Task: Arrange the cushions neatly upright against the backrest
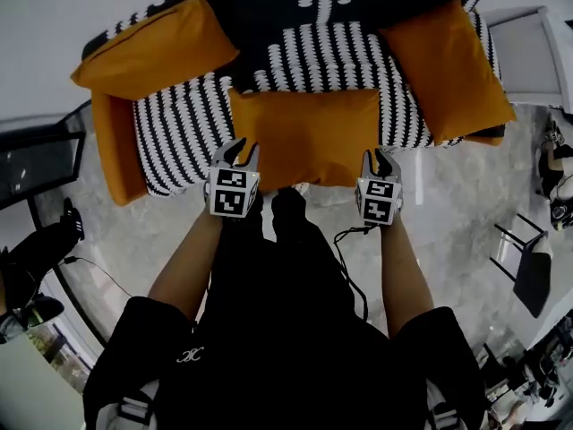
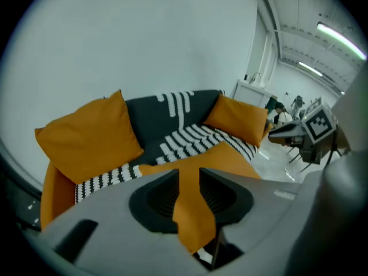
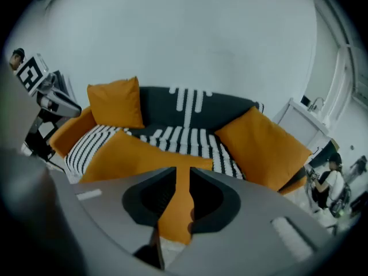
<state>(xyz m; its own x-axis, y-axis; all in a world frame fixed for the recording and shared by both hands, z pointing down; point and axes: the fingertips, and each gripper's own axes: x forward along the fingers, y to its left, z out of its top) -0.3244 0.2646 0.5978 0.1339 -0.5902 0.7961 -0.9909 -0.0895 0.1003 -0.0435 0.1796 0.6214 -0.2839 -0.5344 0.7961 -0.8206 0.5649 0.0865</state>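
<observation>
Cushion (image 1: 304,134) in the middle lies flat at the sofa's (image 1: 327,56) front edge, its rim inside the narrow gaps of left claw (image 1: 240,150) and right claw (image 1: 380,158). Shallow bites on loose fabric could slip mid-lift, letting it flop flat.

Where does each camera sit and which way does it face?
Head view: on the person's head, facing steeply down at the sofa and middle cushion; arms, left gripper and right gripper show.
Left gripper view: on that gripper, along its open jaws across the middle cushion to the backrest; right gripper at right edge.
Right gripper view: likewise mirrored; left gripper at left edge.
Shared: all show the middle cushion.
</observation>
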